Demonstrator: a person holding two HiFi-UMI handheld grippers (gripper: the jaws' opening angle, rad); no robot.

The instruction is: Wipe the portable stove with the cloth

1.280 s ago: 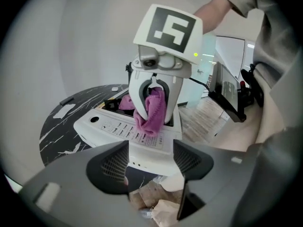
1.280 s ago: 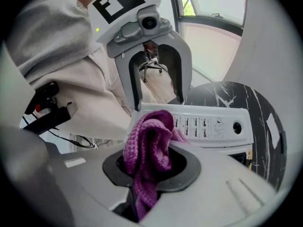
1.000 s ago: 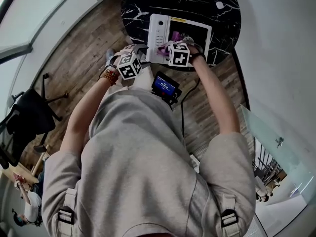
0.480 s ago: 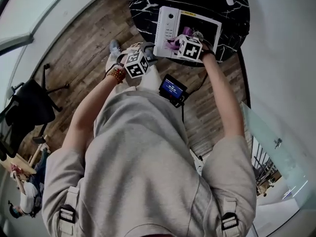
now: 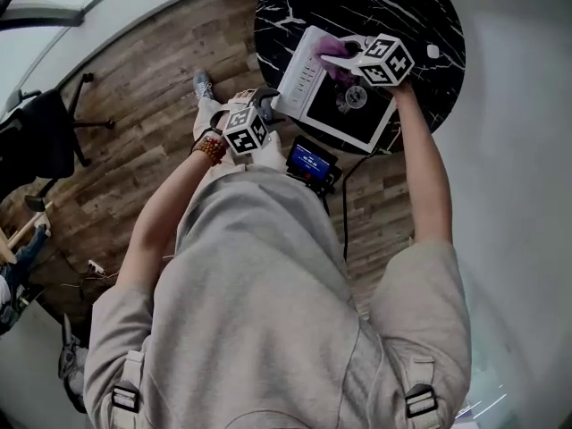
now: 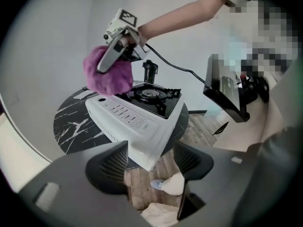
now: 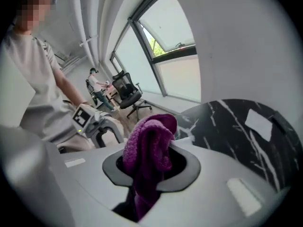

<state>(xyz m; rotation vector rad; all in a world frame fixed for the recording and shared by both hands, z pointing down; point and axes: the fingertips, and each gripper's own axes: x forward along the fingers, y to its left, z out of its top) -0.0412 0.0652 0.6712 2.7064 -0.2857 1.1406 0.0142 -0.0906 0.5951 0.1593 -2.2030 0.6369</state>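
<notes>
The right claw (image 7: 151, 163) is clamped on the purple cloth (image 7: 148, 143). It sits at the upper-left corner of the portable stove (image 5: 350, 113), upper centre of the head view, touching or just over it. The left claw (image 6: 149, 163) hangs by the worktop's (image 5: 284, 9) near edge, jaws wide and empty. I'd judge the wiping is under way, with most of the black burner top left to do.
</notes>
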